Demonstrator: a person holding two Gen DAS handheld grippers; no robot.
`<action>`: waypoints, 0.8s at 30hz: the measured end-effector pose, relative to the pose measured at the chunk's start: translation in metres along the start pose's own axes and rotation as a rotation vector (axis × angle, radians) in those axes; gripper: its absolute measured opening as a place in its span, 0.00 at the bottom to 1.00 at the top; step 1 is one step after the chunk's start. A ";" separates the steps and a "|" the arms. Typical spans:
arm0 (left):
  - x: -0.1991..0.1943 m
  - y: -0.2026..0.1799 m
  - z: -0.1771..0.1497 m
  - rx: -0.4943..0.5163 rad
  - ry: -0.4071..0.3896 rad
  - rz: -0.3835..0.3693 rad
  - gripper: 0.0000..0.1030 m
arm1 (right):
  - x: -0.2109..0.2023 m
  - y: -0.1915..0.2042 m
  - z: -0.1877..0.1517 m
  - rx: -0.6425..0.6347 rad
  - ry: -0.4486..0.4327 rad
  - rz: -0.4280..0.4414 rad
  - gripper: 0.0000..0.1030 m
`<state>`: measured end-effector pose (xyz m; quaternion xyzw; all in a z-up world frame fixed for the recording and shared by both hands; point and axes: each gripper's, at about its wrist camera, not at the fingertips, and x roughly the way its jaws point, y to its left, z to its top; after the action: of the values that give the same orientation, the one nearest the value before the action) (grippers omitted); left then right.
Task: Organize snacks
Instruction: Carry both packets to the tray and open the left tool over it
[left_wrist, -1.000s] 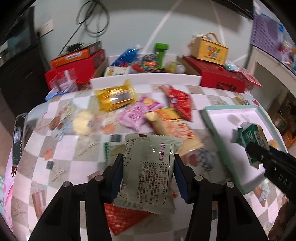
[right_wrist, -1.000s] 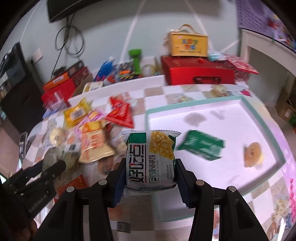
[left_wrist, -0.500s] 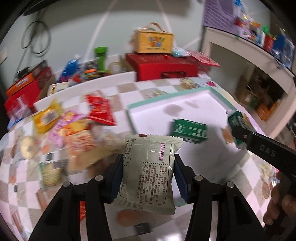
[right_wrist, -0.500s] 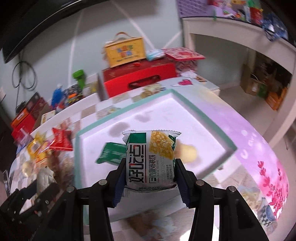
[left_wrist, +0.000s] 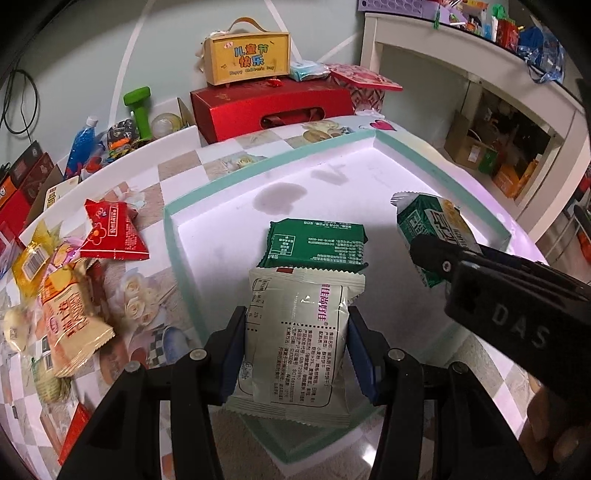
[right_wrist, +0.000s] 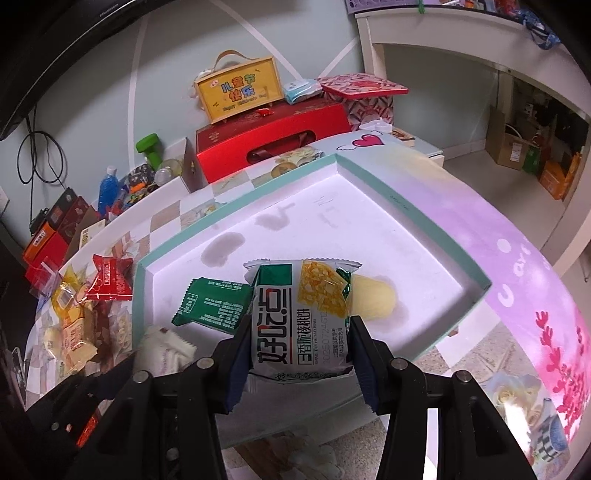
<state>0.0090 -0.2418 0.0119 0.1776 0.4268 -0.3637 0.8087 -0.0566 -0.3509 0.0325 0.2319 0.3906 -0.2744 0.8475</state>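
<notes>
My left gripper (left_wrist: 295, 350) is shut on a pale green snack packet (left_wrist: 295, 339) and holds it over the near edge of the white tray with a teal rim (left_wrist: 207, 192). My right gripper (right_wrist: 297, 354) is shut on a green and white walnut cake packet (right_wrist: 299, 314), also seen in the left wrist view (left_wrist: 432, 229), above the tray (right_wrist: 388, 192). A dark green packet (left_wrist: 317, 243) lies flat in the tray, seen too in the right wrist view (right_wrist: 212, 306). A round yellow pastry (right_wrist: 373, 301) lies in the tray behind the right packet.
Loose snacks lie on the checked tablecloth left of the tray: a red packet (left_wrist: 110, 232), a yellow packet (left_wrist: 31, 258) and an orange packet (left_wrist: 70, 317). A red gift box (left_wrist: 273, 107) with a yellow box (left_wrist: 247, 55) on it stands behind. A white shelf (left_wrist: 480, 48) is at right.
Both grippers have swung right from the snack pile to over the tray, each still holding its packet. The right gripper now sits closer to the tray's middle.
</notes>
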 end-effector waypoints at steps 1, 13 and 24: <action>0.002 0.000 0.001 0.000 0.000 0.001 0.52 | 0.001 0.000 0.000 -0.002 -0.001 0.003 0.52; 0.015 -0.004 0.004 0.008 0.018 0.003 0.53 | 0.003 0.001 0.000 -0.009 0.005 0.014 0.52; 0.000 0.006 0.005 -0.005 0.014 0.041 0.66 | 0.002 0.000 0.000 -0.010 0.010 0.018 0.53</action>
<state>0.0162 -0.2403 0.0145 0.1868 0.4296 -0.3449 0.8134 -0.0552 -0.3511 0.0311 0.2327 0.3943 -0.2638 0.8490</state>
